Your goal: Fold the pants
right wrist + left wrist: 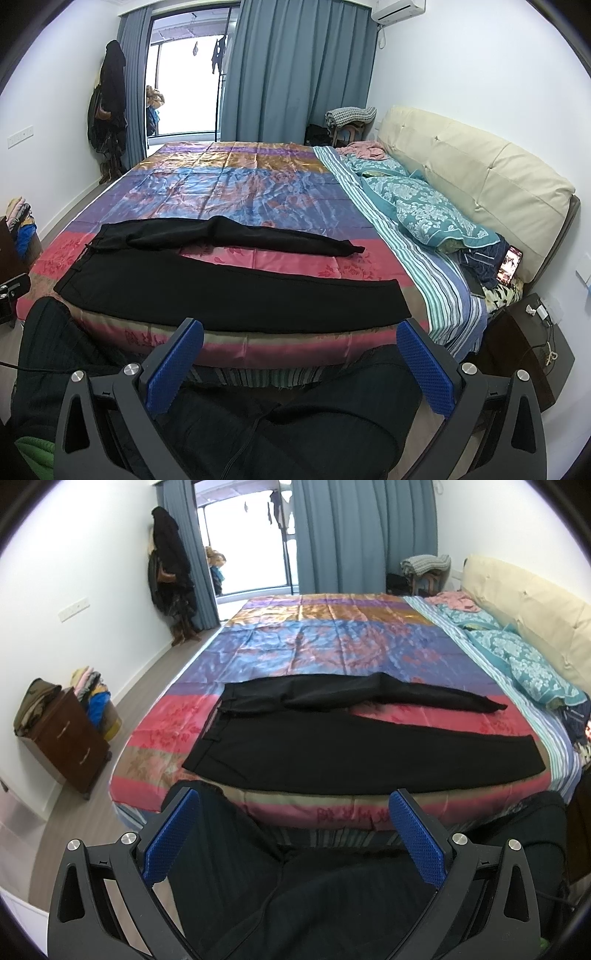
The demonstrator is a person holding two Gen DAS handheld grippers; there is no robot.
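On the bed, black pants are laid unfolded; both released tools, left and right, must be brought to a leg.

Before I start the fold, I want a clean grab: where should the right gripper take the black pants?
Probably the near leg's hem, coming from the bed's near edge. The black pants lie flat, legs splayed, and that cuff's corner sits closest to the open right gripper.
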